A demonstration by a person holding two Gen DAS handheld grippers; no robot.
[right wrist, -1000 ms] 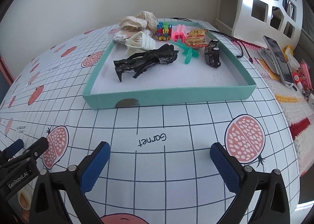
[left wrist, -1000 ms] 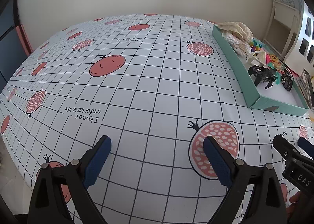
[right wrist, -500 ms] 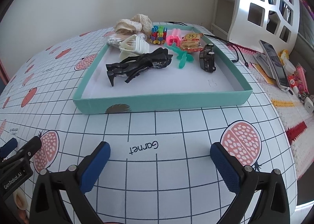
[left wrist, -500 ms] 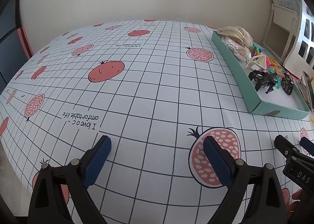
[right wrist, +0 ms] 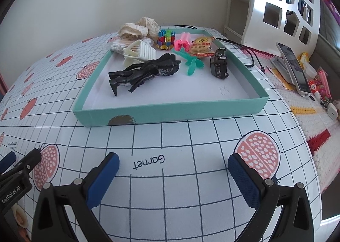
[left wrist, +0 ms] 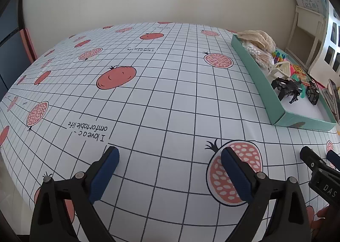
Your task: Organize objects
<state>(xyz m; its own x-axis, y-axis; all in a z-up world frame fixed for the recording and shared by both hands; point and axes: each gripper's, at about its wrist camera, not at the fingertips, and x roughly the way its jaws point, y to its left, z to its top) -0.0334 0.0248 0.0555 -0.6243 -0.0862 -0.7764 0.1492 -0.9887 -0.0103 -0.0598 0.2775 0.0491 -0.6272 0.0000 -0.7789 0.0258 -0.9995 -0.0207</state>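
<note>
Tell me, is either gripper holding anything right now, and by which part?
Nothing is held. The left gripper and right gripper are both open over bare tablecloth, short of the teal tray.

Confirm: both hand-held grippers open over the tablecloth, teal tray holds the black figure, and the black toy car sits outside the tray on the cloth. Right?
Not quite. The black toy car lies inside the teal tray, near its right wall, as the right wrist view shows. The rest holds: the left hand-held gripper and right hand-held gripper are open over the tablecloth, and the black figure lies in the tray.
</note>
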